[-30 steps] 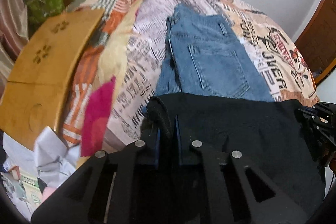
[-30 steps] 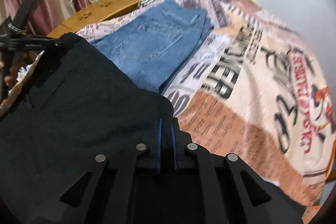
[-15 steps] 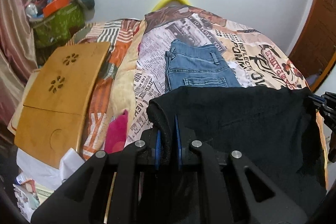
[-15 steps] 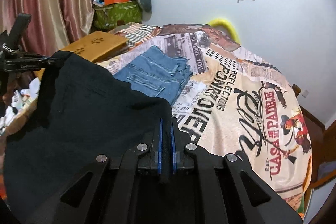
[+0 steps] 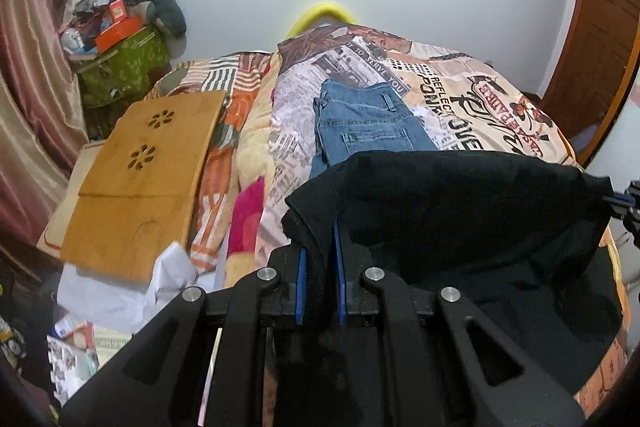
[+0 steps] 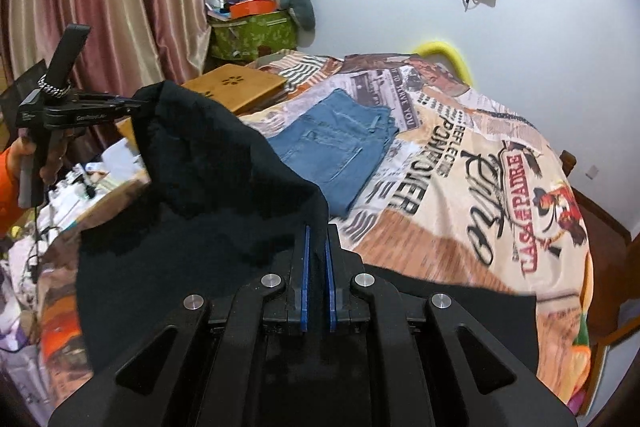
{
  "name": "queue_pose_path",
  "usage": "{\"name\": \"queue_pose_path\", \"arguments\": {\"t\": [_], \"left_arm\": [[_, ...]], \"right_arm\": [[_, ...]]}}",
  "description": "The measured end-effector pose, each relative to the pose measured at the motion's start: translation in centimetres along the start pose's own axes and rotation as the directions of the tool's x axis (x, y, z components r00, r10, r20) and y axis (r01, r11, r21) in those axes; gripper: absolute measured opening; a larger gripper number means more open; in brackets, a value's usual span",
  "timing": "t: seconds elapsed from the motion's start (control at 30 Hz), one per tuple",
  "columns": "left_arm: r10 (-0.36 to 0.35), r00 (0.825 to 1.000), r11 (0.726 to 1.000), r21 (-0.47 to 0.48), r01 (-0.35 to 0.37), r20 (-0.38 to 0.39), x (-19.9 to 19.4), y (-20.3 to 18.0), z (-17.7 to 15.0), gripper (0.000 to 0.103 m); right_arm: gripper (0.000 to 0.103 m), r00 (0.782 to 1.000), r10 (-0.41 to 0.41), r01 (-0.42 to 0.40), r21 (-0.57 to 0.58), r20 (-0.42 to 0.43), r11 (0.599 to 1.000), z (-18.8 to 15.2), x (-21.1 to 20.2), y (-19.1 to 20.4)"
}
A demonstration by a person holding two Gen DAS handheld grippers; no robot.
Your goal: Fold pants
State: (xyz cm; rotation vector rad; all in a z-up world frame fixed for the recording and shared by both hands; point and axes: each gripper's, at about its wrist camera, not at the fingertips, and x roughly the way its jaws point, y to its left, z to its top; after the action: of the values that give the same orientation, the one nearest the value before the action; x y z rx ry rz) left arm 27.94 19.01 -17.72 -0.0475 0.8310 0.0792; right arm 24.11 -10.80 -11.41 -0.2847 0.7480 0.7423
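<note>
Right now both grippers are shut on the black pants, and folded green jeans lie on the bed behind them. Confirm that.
Not quite: the folded jeans are blue, as the right wrist view shows. The left gripper and right gripper are indeed both shut on the black pants, above the bed.

Matt black cloth pants (image 5: 460, 203), faded blue denim jeans (image 5: 368, 123), smooth wooden board (image 5: 148, 167)

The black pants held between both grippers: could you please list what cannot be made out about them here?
- Left wrist view: the lower part of the black fabric pants drops behind the left gripper.
- Right wrist view: the right gripper covers the hem, and the dark cloth shows no seams.
- The folded blue denim jeans are partly hidden behind the pants.
</note>
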Motion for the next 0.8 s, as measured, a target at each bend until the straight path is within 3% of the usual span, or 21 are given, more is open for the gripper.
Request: {"name": "queue_pose_path", "arguments": {"t": [0.4,0.8], "left_arm": [[0.068,0.997,0.998,-0.004,-0.068,-0.042,-4.0,0.4,-7.7,0.011],[0.13,0.975,0.988,-0.06,-0.143,-0.18,-3.1,2.8,-15.7,0.011]], "right_arm": [[0.006,0.997,0.039,-0.036,0.043,-0.071,0.998,-5.8,-2.0,5.1],[0.007,0.984,0.056,-0.048,0.055,-0.171,0.997,-10.6,-0.5,8.1]]}}
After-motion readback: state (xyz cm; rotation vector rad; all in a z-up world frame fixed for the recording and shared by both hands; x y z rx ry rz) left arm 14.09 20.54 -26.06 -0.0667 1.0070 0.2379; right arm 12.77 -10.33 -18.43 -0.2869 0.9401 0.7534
